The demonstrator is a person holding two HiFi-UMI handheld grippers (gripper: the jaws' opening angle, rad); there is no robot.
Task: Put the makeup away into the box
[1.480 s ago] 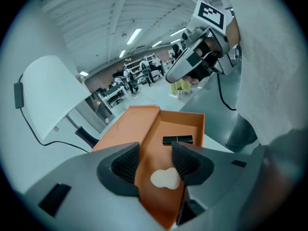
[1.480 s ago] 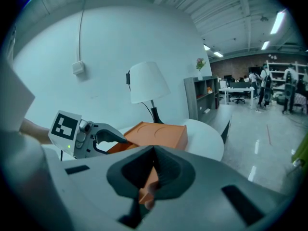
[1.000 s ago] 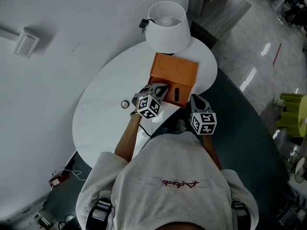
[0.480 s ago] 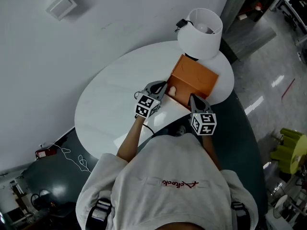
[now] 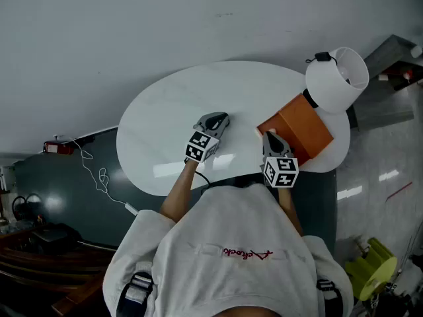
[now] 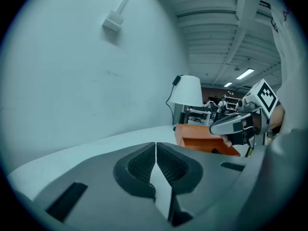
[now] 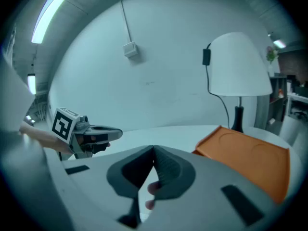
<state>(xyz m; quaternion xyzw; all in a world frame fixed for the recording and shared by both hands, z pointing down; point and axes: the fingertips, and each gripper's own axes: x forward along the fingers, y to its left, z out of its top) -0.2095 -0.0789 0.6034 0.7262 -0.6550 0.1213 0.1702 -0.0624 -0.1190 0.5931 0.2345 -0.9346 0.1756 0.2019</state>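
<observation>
The orange box (image 5: 301, 127) stands at the right end of the white oval table (image 5: 165, 111), just in front of the white lamp (image 5: 337, 78). My right gripper (image 5: 269, 137) is shut with nothing in it, its tip at the box's near left corner. My left gripper (image 5: 217, 119) is shut too and hovers over bare table, well left of the box. In the left gripper view the shut jaws (image 6: 156, 146) point past the box (image 6: 199, 137), where a small dark item lies in its lower front part. The right gripper view has the box (image 7: 245, 155) to the right of its jaws (image 7: 153, 150). No loose makeup shows on the table.
The lamp's black cord and base (image 7: 237, 119) stand right behind the box. A white cable (image 5: 99, 177) and a red object (image 5: 56, 147) lie on the dark floor left of the table. The table's near edge runs just under both grippers.
The head view has swung, so box and lamp now sit at the right. My left gripper has drawn away from the box's front, leftward over the table, and rolled. My right gripper stays beside the box.
</observation>
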